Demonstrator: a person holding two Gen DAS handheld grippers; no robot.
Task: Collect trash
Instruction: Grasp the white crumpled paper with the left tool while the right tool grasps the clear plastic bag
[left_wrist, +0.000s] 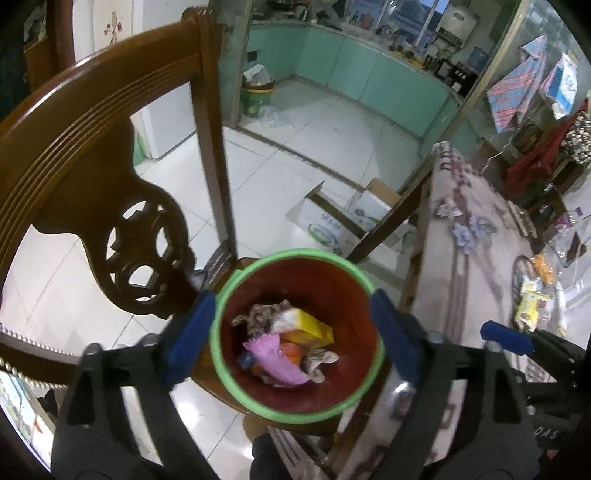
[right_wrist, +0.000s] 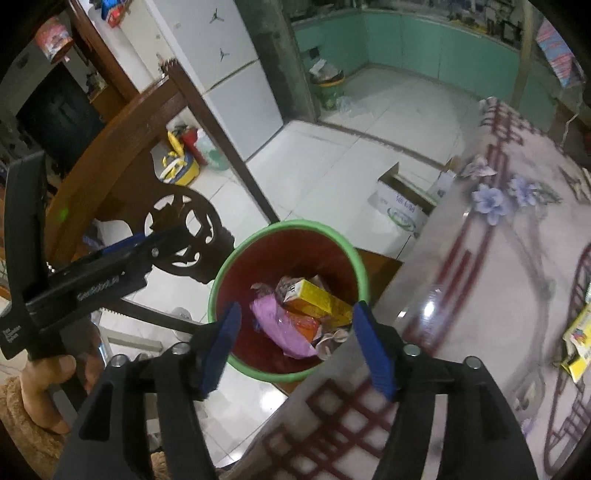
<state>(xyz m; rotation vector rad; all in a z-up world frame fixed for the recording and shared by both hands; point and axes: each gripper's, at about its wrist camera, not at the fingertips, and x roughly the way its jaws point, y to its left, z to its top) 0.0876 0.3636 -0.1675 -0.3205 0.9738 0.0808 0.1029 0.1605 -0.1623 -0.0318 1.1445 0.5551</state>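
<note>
A bin with a green rim (left_wrist: 295, 252) and a red inside stands below both grippers, between a wooden chair and the table. In it lie a yellow box (left_wrist: 314, 325), a pink wrapper (left_wrist: 275, 356) and crumpled paper. My left gripper (left_wrist: 291, 338) hangs open over the bin, with nothing between its blue pads (left_wrist: 188, 339). My right gripper (right_wrist: 297, 350) is also open and holds nothing above the same bin (right_wrist: 295, 223). On the table lie a yellow packet (left_wrist: 528, 306) and crumpled paper (left_wrist: 448, 211).
The table with a flowered cloth (right_wrist: 498, 288) fills the right side. A carved wooden chair back (left_wrist: 92, 155) rises on the left. An open cardboard box (left_wrist: 343, 218) sits on the tiled floor, and a second green bin (left_wrist: 256, 94) stands farther off. A hand (right_wrist: 51, 373) holds the left tool.
</note>
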